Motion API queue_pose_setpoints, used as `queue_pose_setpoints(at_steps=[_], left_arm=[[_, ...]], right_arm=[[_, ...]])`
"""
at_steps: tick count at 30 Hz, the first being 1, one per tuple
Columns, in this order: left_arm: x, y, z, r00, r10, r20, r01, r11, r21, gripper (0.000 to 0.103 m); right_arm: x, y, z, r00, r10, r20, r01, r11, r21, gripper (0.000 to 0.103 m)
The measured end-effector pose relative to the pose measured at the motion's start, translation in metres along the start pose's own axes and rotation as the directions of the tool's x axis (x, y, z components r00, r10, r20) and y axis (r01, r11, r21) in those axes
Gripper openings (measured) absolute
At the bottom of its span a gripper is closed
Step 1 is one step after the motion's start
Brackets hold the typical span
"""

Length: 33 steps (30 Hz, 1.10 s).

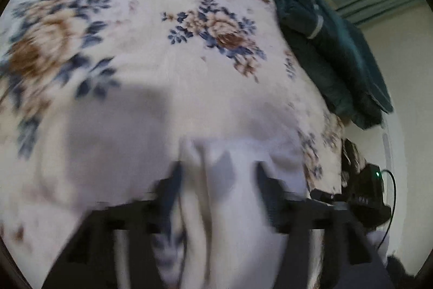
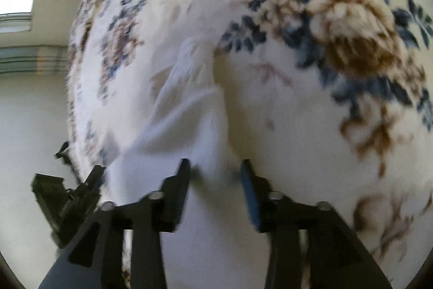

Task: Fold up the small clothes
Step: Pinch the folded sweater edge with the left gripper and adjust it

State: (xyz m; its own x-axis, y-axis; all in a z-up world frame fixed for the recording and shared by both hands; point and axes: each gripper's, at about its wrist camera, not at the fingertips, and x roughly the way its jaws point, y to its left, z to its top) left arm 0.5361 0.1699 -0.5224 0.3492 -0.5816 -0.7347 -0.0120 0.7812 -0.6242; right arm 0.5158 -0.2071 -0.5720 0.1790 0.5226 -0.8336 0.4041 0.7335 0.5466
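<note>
A small white garment (image 1: 238, 159) lies rumpled on a floral blanket (image 1: 140, 18). My left gripper (image 1: 219, 169) is open, its two black fingers standing on either side of a raised fold of the white cloth. In the right wrist view the same white garment (image 2: 189, 110) runs from the middle down toward the camera. My right gripper (image 2: 215, 167) is open with a bunched edge of the cloth between its fingers. The left gripper (image 2: 81, 188) shows at the lower left of that view. Both views are blurred by motion.
A dark teal folded garment (image 1: 333, 53) lies at the blanket's right edge. The floral blanket (image 2: 338, 31) covers the whole work surface. A black device with a green light (image 1: 370, 191) and a cable sits off the edge at the right. Pale walls lie beyond.
</note>
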Motion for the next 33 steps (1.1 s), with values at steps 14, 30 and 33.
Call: queue_pose_setpoints(at_steps=[14, 30, 33], left_arm=[[-0.094, 0.028, -0.259, 0.969, 0.152, -0.196, -0.186, 0.968, -0.170, 0.063], [-0.112, 0.033, -0.315, 0.961, 0.238, -0.137, -0.257, 0.957, -0.137, 0.005], [-0.115, 0.036, -0.314, 0.980, 0.139, -0.143, -0.165, 0.968, -0.189, 0.012]], right_arm=[[-0.037, -0.095, -0.257, 0.954, -0.008, -0.301, 0.024, 0.999, 0.049, 0.052], [0.034, -0.109, -0.382, 0.933, -0.089, -0.349, 0.106, 0.994, 0.032, 0.052], [0.041, -0.104, -0.381, 0.928, -0.090, -0.362, 0.110, 0.993, 0.036, 0.052]])
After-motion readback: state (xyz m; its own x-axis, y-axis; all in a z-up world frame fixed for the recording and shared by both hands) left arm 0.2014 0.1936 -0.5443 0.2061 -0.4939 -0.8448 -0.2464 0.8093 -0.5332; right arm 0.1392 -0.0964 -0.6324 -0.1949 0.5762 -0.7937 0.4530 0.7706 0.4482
